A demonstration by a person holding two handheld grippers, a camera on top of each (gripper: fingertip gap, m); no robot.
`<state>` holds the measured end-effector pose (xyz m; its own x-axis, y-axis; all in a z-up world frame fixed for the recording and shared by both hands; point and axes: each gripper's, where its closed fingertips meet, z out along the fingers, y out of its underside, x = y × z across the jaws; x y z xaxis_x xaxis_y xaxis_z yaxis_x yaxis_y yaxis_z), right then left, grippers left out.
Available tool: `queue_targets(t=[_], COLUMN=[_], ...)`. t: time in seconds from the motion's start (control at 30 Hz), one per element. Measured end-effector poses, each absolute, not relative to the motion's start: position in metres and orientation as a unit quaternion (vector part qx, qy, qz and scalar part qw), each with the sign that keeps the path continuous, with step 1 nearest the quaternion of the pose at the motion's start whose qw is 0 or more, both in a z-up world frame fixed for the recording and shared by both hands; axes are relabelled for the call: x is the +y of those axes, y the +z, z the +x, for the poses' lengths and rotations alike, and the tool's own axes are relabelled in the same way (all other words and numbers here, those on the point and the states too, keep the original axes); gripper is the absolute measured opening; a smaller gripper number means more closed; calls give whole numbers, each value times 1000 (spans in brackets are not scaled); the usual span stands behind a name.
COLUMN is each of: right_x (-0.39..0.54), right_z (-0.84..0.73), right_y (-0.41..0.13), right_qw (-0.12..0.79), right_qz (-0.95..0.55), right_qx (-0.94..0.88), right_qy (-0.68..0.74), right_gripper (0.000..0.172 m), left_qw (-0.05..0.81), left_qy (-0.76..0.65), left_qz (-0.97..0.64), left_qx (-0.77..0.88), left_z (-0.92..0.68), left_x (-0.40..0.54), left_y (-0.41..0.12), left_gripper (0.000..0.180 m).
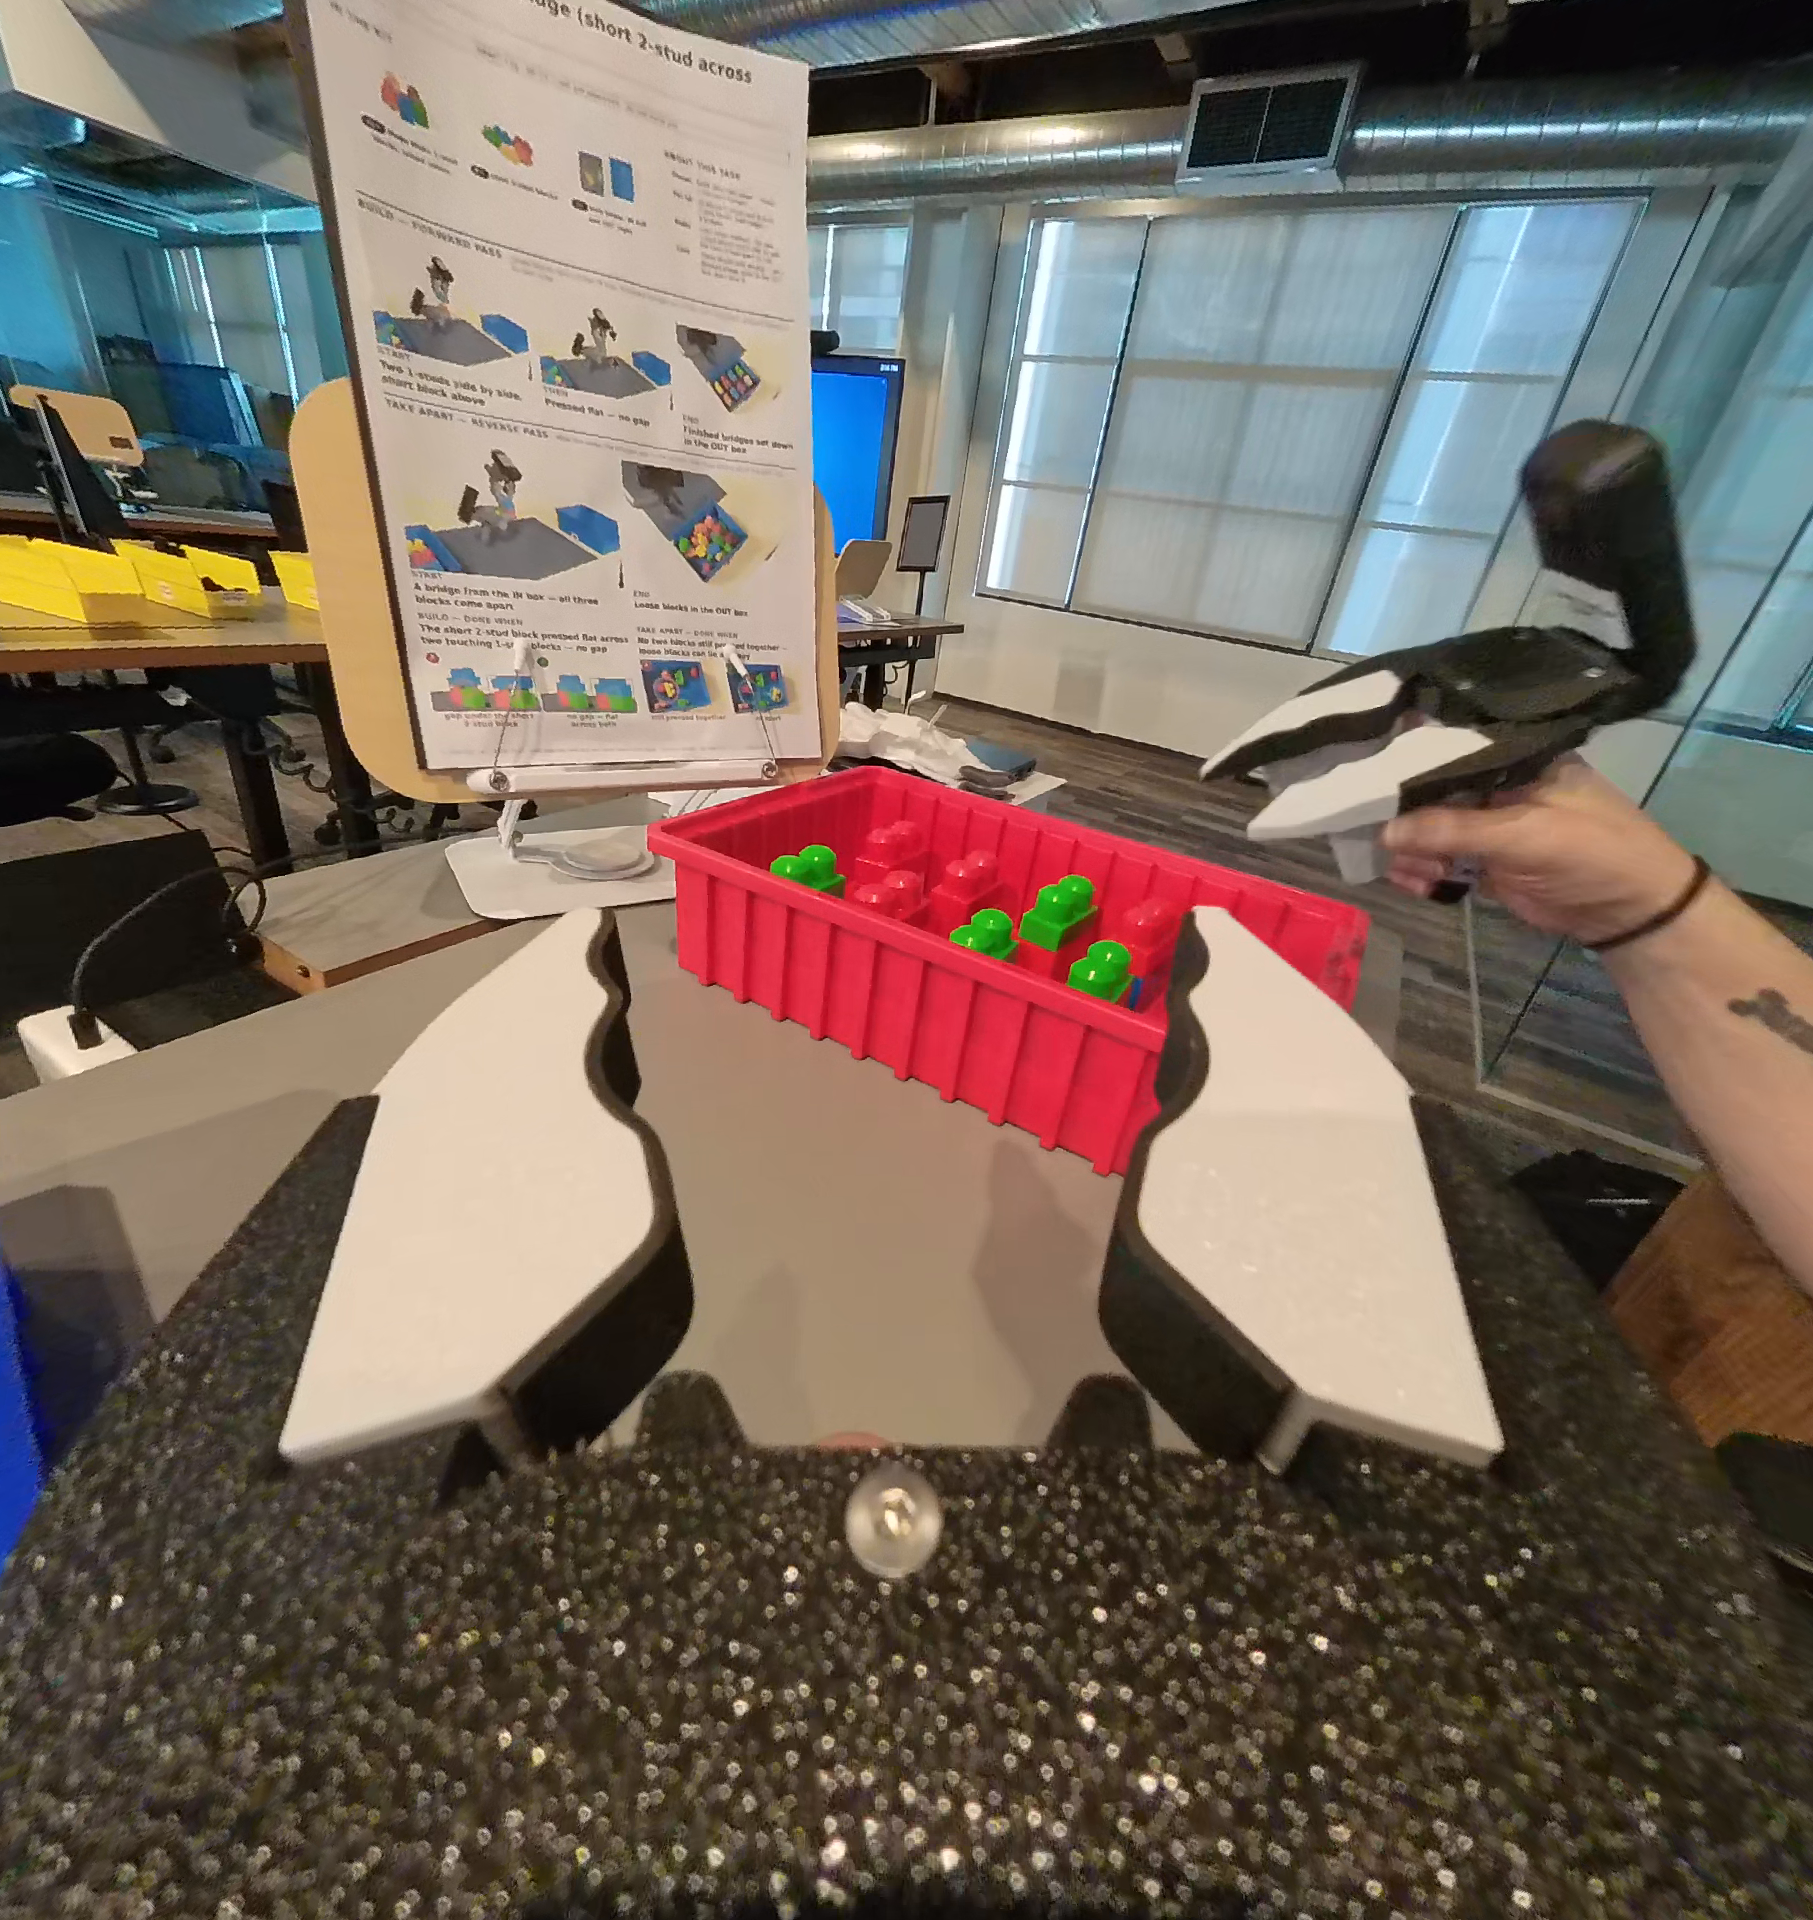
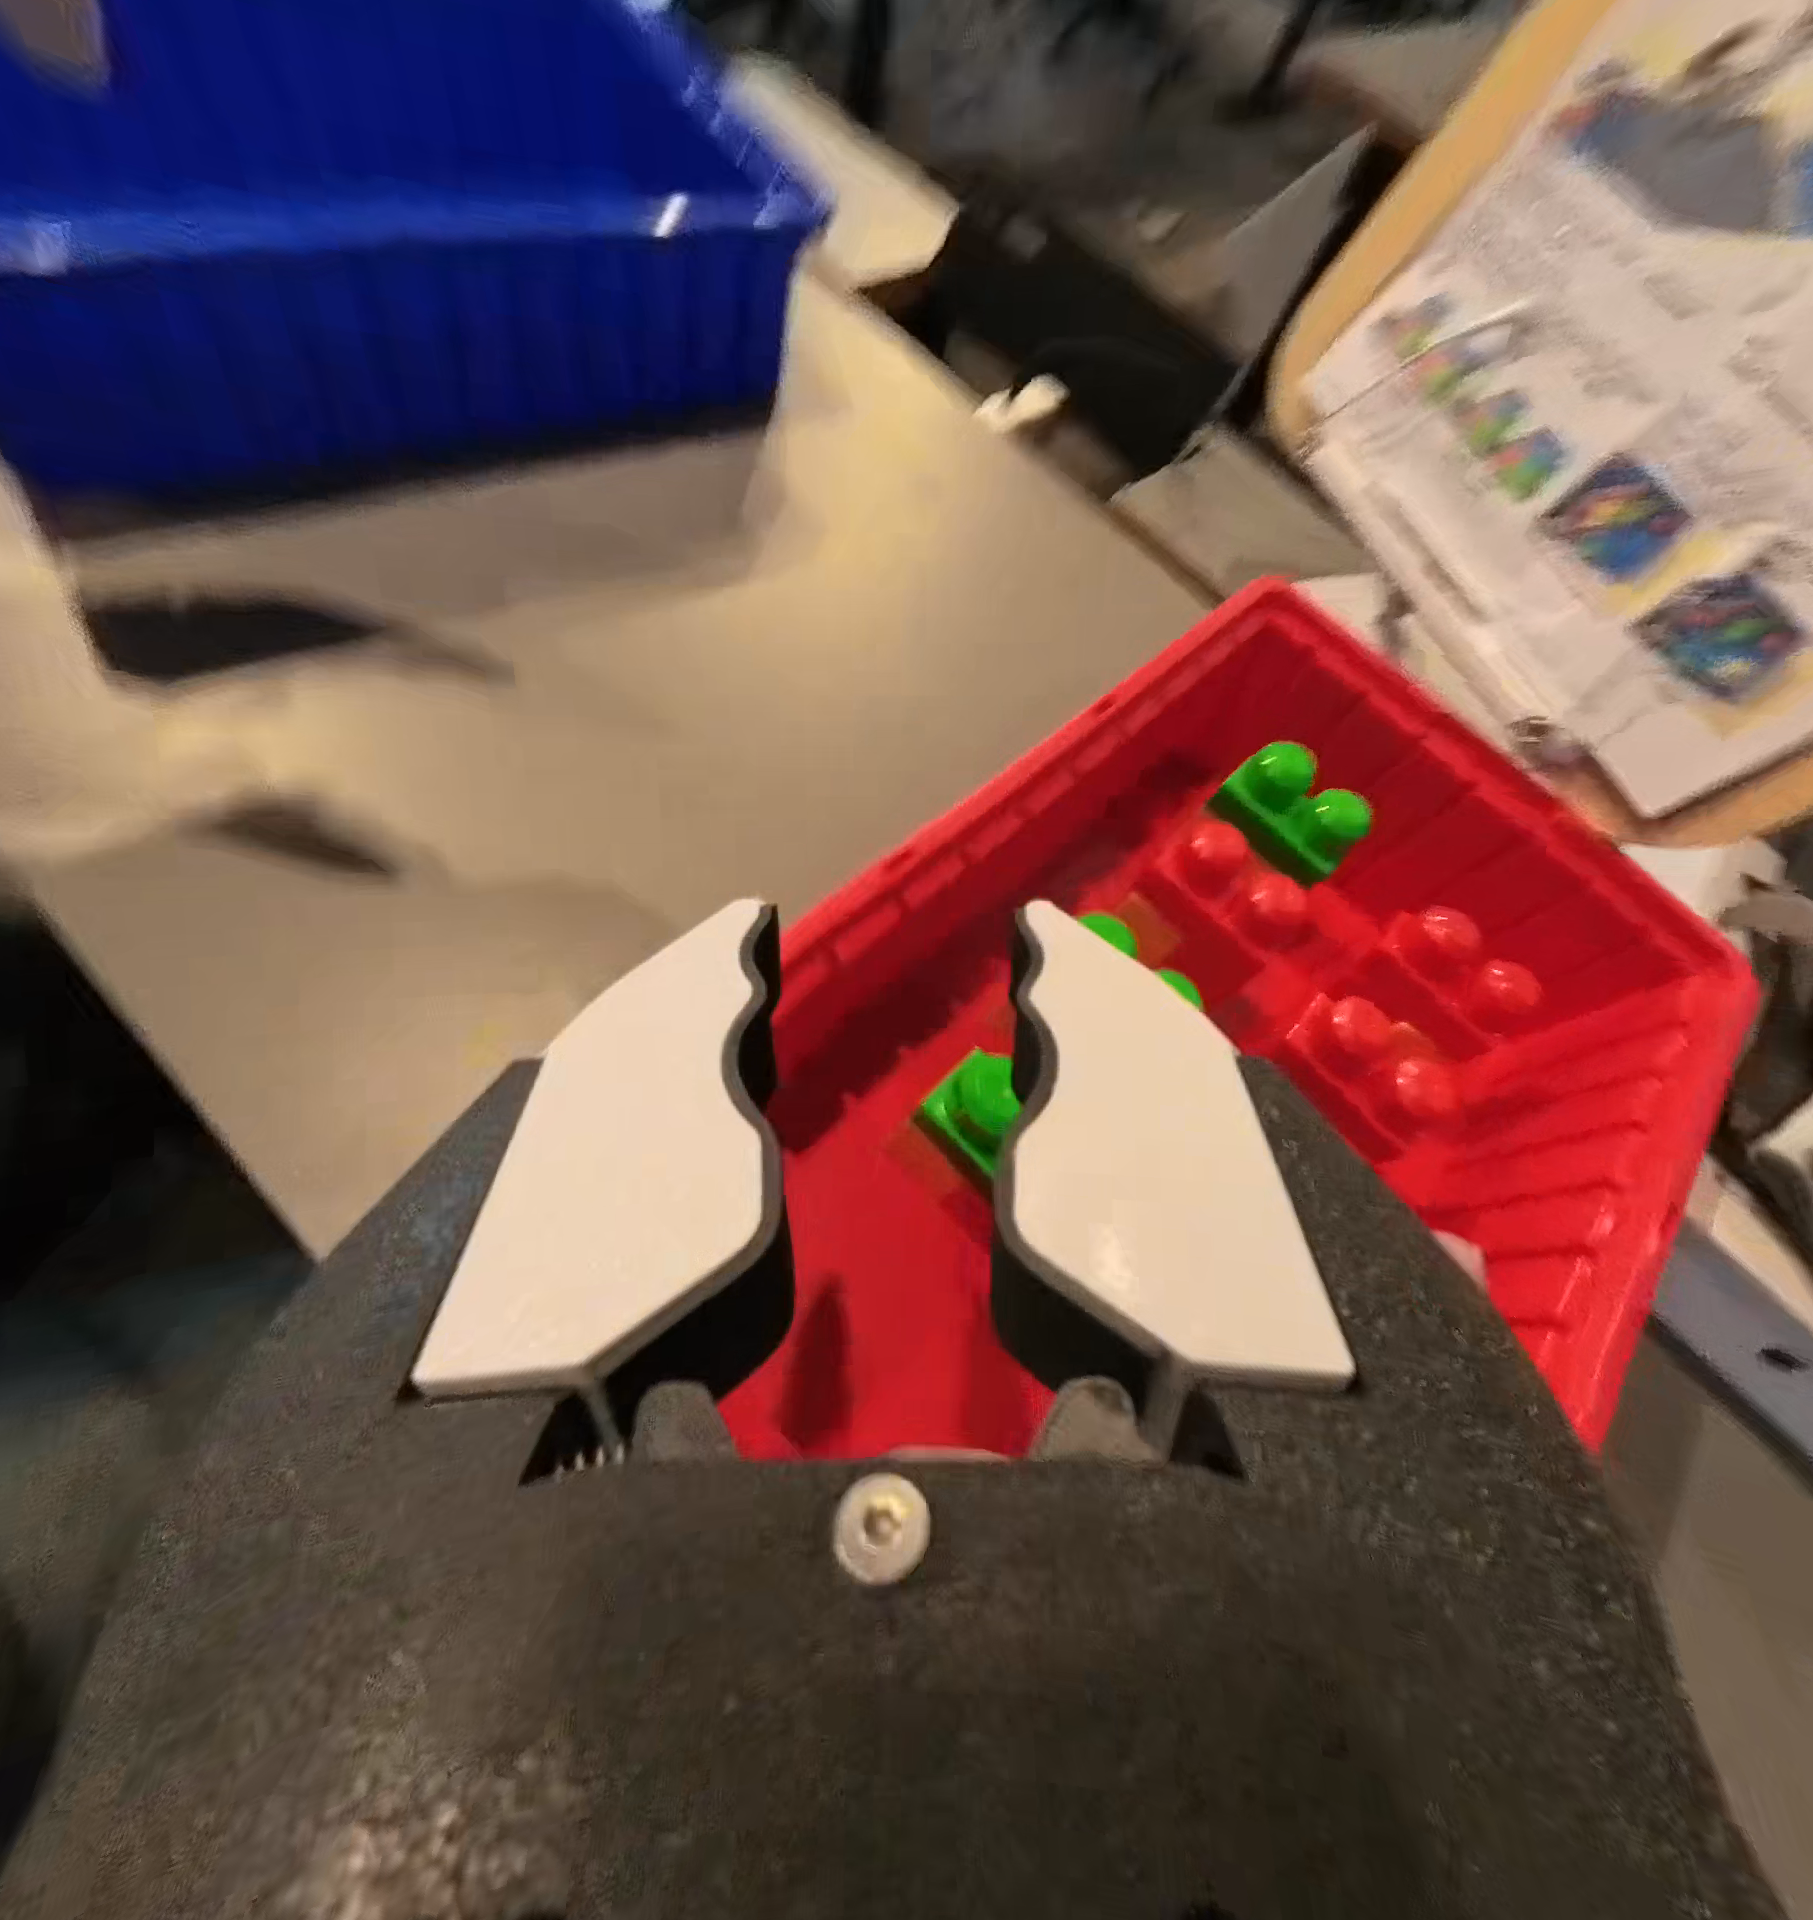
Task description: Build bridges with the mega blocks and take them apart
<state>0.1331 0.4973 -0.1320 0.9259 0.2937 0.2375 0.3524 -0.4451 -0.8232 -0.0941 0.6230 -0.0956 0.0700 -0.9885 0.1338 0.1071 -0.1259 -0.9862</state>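
The red bin sits on the grey bench, its long axis running from near-left to far-right in the left wrist view, with red blocks and green blocks standing studs-up inside. The left gripper hovers low before it, fingers wide and bare. The right gripper (hand-held, tilted down over the bin) has fingers partly apart, gripping nothing. A blue bin stands well apart; an instruction sheet stands behind in an office room.
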Motion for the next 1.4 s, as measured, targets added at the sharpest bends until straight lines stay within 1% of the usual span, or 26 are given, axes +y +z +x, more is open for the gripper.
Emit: queue_targets(t=[0.1, 0.27, 0.33, 0.5, 0.6, 0.97, 1.03, 1.07, 1.1, 1.13, 1.4], right_x=[498, 494, 494, 502, 503, 503, 502, 501, 499, 500, 499], right_z=[147, 188, 200, 215, 219, 223, 223, 223, 222, 222, 223], right_y=[-173, -233, -247, -263, -269, -287, -291, -293, -295, -296, -296], right_qw=[351, 144, 100, 75, 70, 48, 43, 40, 34, 37, 41], right_qz=[-883, -898, -898, -898, -900, -901, -901, -901, -900, -900, -905], right_qx=[-312, -416, -428, -434, -430, -431, -431, -432, -434, -434, -424], right_qy=[-18, -17, -11, -12, -14, -2, 0, 2, 9, 9, 9], right_gripper=[43, 45, 47, 52, 60, 60, 57, 53, 42, 38, 37], left_qw=[505, 493, 492, 490, 485, 469, 468, 469, 469, 469, 463], left_qy=[-543, -552, -549, -540, -540, -544, -544, -544, -544, -543, -541], left_qz=[-525, -526, -527, -529, -533, -539, -540, -540, -540, -541, -544], left_qx=[418, 419, 423, 433, 436, 440, 439, 439, 439, 439, 443], left_z=[-94, -91, -89, -87, -85, -81, -81, -81, -81, -81, -78], left_x=[623, 620, 619, 616, 617, 616, 617, 617, 618, 618, 617], left_y=[-96, -97, -98, -102, -107, -115, -115, -115, -116, -116, -121], left_gripper=[98, 98, 98, 98, 98, 97, 97, 97, 97, 97, 97])
